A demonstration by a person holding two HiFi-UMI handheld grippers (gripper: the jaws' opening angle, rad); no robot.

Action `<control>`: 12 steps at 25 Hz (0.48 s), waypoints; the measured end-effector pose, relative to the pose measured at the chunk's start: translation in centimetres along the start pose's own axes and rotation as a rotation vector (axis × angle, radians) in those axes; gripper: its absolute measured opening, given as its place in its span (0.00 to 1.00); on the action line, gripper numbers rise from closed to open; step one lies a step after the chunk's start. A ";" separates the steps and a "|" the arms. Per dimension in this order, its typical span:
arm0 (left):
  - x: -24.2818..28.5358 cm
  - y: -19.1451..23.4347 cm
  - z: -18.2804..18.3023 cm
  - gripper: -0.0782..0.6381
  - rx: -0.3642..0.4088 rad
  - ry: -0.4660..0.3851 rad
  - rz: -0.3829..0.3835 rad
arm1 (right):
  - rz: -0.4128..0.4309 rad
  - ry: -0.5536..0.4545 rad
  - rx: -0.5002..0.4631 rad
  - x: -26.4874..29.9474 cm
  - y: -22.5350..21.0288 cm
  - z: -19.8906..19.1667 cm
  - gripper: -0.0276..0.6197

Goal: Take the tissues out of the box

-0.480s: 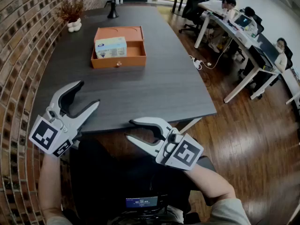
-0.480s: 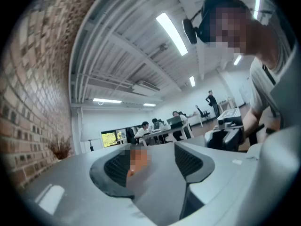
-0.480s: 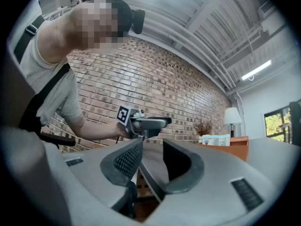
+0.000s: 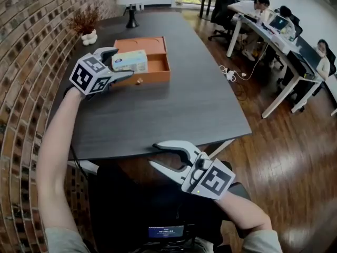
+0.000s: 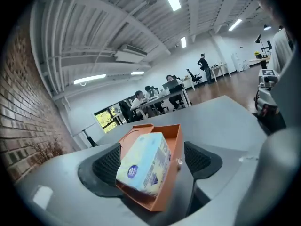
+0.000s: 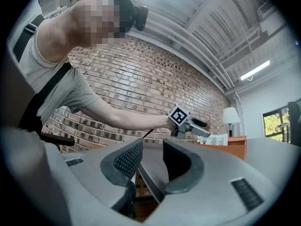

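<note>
currently the step in hand is the approach to the grasp. the tissues (image 4: 129, 60) lie in the left half of the open orange box (image 4: 159, 63), which stands at the far left of the table (image 4: 174, 107). the left gripper (image 4: 123, 62) is at the box's left front corner, released, jaws apart. in the left gripper view the tissues (image 5: 143, 163) sit in line between the two pads (image 5: 107, 164), and neither pad looks to be pressing on them. the right gripper (image 4: 155, 155) hangs low off the near table edge, well apart from the box, also released, with nothing between its jaws. to do this step well, square the left jaws to the tissues' short width, so that one pad goes down each long side and not onto a corner. mind the box wall: the near pad should pass inside it, or the close will catch the box too. go low enough to grip the body of the tissues, not only the top wrap, which is probably soft and may crumple and slip. close gently until the grip is firm, then lift straight up, clear of the wall. if the box drags along, the right gripper can hold its free right side down.
</note>
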State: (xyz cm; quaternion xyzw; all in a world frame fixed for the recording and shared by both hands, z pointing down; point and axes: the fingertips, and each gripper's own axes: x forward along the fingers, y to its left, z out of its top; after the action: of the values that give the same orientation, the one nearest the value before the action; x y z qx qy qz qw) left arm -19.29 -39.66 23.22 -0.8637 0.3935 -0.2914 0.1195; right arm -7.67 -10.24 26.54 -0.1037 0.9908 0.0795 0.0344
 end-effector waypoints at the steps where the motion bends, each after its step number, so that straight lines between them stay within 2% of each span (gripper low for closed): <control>1: 1.0 0.8 -0.4 0.69 -0.016 0.018 -0.008 | 0.000 -0.001 0.000 -0.1 0.0 0.0 0.25; 4: 3.3 2.4 -1.7 0.73 -0.050 0.073 -0.025 | -0.004 0.000 0.002 -0.3 -0.1 -0.1 0.25; 8: 5.2 4.0 -3.5 0.75 -0.032 0.165 -0.007 | -0.009 0.002 0.003 -0.5 -0.4 -0.2 0.25; 12: 6.4 3.8 -4.2 0.75 -0.094 0.176 -0.060 | -0.017 0.002 0.009 -0.8 -0.5 -0.3 0.25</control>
State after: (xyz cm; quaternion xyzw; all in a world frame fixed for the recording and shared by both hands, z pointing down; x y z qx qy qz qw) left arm -20.83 -46.88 27.55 -0.8509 0.3895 -0.3507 0.0349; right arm -6.84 -10.57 26.78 -0.1121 0.9903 0.0744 0.0344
